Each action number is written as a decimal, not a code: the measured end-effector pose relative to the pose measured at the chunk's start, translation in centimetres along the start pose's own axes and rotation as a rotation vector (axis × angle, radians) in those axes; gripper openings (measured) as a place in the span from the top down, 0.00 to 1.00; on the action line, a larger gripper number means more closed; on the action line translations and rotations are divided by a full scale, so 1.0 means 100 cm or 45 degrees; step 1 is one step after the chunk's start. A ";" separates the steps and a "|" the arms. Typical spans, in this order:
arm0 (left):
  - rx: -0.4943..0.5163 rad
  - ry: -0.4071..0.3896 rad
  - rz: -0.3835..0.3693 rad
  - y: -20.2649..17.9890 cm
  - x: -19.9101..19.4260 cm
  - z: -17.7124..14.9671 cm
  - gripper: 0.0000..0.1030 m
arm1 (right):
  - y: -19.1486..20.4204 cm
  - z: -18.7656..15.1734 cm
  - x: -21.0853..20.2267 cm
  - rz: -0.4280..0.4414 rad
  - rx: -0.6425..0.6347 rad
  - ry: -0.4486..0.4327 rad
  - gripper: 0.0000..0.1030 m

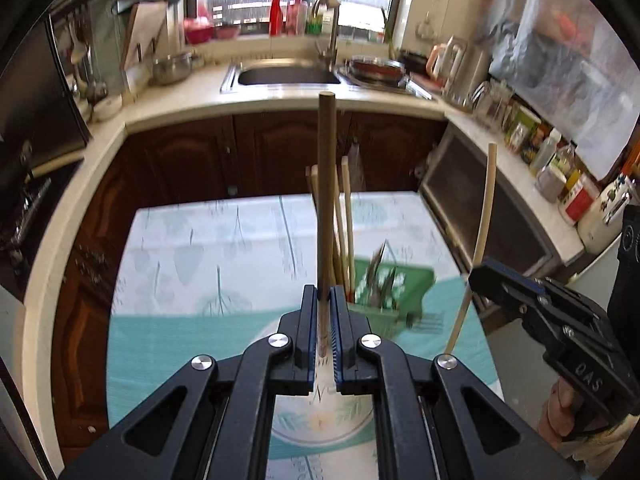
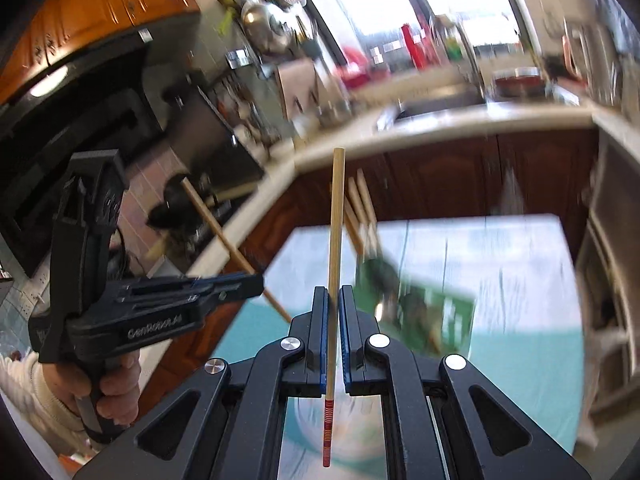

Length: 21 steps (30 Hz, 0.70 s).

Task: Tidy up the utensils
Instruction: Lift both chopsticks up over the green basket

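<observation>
Left gripper (image 1: 323,300): fingers pinching 1 brown stick (image 1: 326,184), upright above the table (image 1: 192,248). Right gripper (image 2: 334,304): fingers pinching 1 chopstick (image 2: 335,240), red-striped end toward camera. 1 green basket (image 1: 404,284) on the table holds about 3 more sticks plus metal cutlery, count unclear through blur.

Table (image 1: 168,320) under teal leaf-print cloth (image 1: 224,248), green utensil basket (image 1: 404,288) on it

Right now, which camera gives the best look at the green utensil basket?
The left wrist view: the green basket stands fairly sharp on the tablecloth, with chopsticks upright in it. The right wrist view shows the same basket smeared by motion blur and tilted.
</observation>
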State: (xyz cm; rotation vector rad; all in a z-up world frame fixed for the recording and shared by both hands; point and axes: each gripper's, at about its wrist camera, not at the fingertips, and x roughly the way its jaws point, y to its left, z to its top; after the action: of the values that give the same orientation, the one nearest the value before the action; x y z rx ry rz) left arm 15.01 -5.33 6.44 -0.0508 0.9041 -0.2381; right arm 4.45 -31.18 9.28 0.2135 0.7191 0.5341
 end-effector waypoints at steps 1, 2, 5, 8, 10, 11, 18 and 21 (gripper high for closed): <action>-0.001 -0.021 -0.003 0.000 -0.005 0.007 0.96 | -0.001 0.012 -0.006 -0.001 -0.012 -0.035 0.96; -0.002 -0.043 -0.006 -0.001 -0.009 0.015 0.96 | -0.003 0.025 -0.011 -0.007 -0.026 -0.076 0.96; -0.003 -0.106 -0.001 -0.002 -0.018 0.036 0.96 | -0.007 0.059 -0.024 -0.019 -0.055 -0.171 0.96; -0.007 -0.148 0.004 -0.004 -0.017 0.050 0.96 | -0.013 0.094 -0.034 -0.038 -0.082 -0.250 0.96; -0.017 -0.150 -0.002 -0.003 -0.009 0.054 0.96 | -0.018 0.115 -0.039 -0.053 -0.098 -0.288 0.96; -0.027 -0.141 -0.005 -0.003 -0.003 0.055 0.96 | -0.021 0.124 -0.040 -0.066 -0.106 -0.306 0.96; -0.058 -0.045 -0.016 0.003 0.046 0.028 0.96 | -0.039 0.164 -0.022 -0.135 -0.157 -0.349 0.96; -0.076 -0.008 -0.037 0.007 0.064 0.013 0.96 | -0.044 0.173 -0.004 -0.146 -0.176 -0.368 0.96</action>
State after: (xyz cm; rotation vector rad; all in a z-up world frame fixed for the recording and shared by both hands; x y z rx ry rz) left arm 20.00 -6.19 2.19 -0.1197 0.9046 -0.2378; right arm 17.62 -35.24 20.70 0.1161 0.4083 0.4304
